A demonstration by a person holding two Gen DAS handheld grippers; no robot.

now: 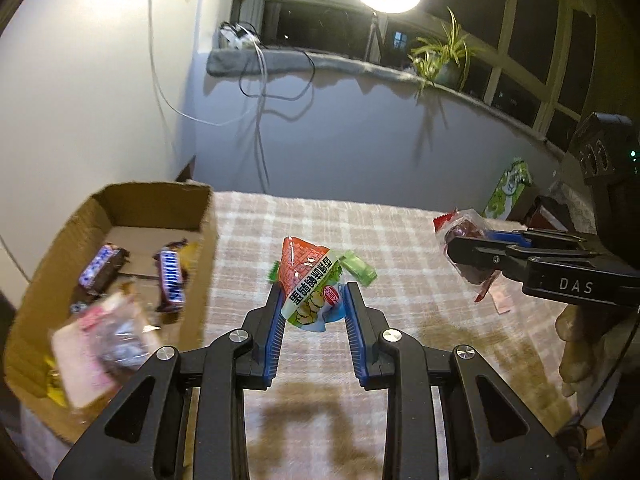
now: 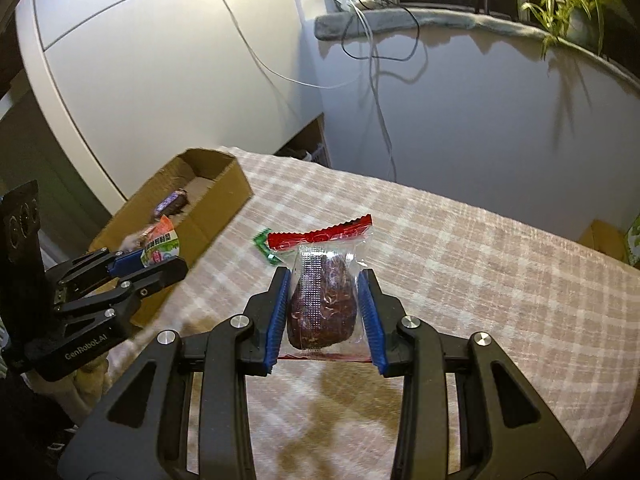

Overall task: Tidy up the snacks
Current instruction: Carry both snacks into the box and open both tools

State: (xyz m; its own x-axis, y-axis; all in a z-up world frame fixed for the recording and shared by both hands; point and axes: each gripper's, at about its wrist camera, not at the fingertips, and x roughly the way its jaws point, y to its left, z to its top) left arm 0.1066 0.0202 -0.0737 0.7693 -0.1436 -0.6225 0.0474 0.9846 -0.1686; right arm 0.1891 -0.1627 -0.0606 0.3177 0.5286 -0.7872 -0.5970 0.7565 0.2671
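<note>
Left wrist: left hand-held gripper [image 1: 314, 300] clamps red-green snack packet [image 1: 310, 284]; cardboard box [image 1: 160, 200] at 9 o'clock, green candy [image 1: 360, 270] behind.
Right wrist: right hand-held gripper [image 2: 324, 300] grips red-sealed clear packet [image 2: 324, 292]; checked surface [image 2: 480, 280] open toward 3 o'clock.

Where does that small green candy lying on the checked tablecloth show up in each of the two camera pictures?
Left wrist view: the green candy lies just beyond the left gripper, right of the held packet's top.
Right wrist view: the green candy lies left of the dark snack's red top edge.
Shared landmark: the cardboard box, to the left of the candy in both.
</note>
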